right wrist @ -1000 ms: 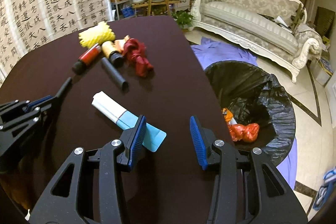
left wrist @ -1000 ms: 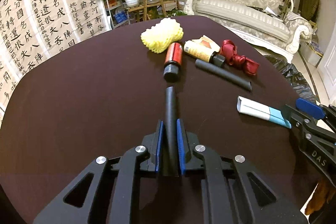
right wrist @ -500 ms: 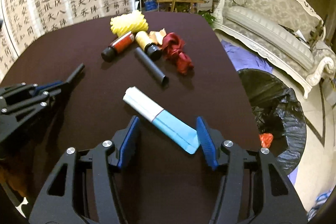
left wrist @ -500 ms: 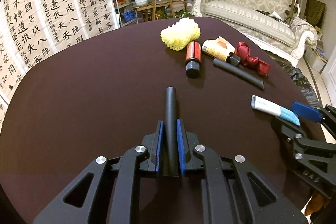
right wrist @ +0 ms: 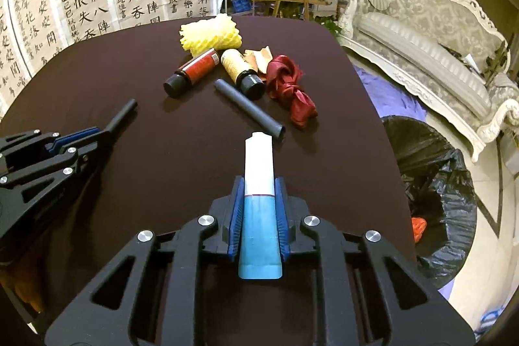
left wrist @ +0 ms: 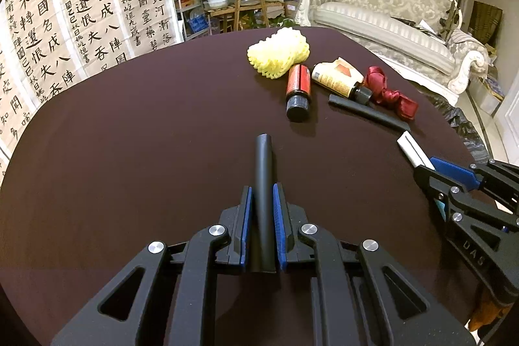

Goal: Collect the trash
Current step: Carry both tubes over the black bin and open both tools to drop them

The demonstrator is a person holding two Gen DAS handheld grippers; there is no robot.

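right gripper (right wrist: 258, 200) clamping tube (right wrist: 259, 184), dark table (right wrist: 129, 70)

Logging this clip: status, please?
Left gripper shut on black tube. Right gripper just closed on white-and-blue tube. Trash bin open at table's right, path clear.

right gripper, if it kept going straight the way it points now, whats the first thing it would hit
Probably the black tube lying just past the tip of the white and blue tube that the right gripper is shut on; depth is hard to judge, so it could strike the table first.
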